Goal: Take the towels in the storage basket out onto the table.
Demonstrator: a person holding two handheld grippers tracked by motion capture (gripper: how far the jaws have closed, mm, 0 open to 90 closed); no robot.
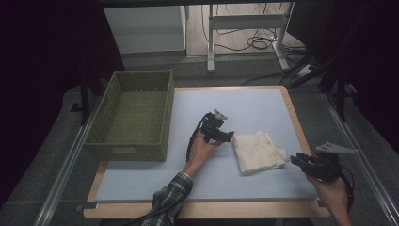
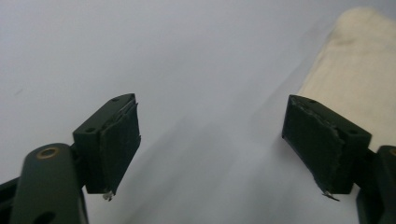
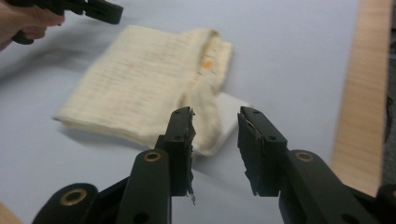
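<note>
With both grippers empty, the folded cloth [image 1: 258, 151] lies flat between them.
Left gripper [image 1: 229, 136], jaws wide apart, sits just off the cloth's near-left edge and is the closer one; right gripper [image 1: 296, 160], jaws a little apart, points at its loose corner. The cloth's long axis runs away from the right gripper's tips. Cream, ribbed weave, soft rectangle; woven green basket [image 1: 113, 148] well beyond the left gripper.

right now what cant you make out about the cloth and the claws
- Folded cloth: its underside, hidden by its own layers in every view.
- Orange mark on the cloth: blurred in the right gripper view.
- Left claw: cloth cut off by the right edge.
- Right claw: open, nothing between.
- Basket: near inside wall hidden, high view.
</note>
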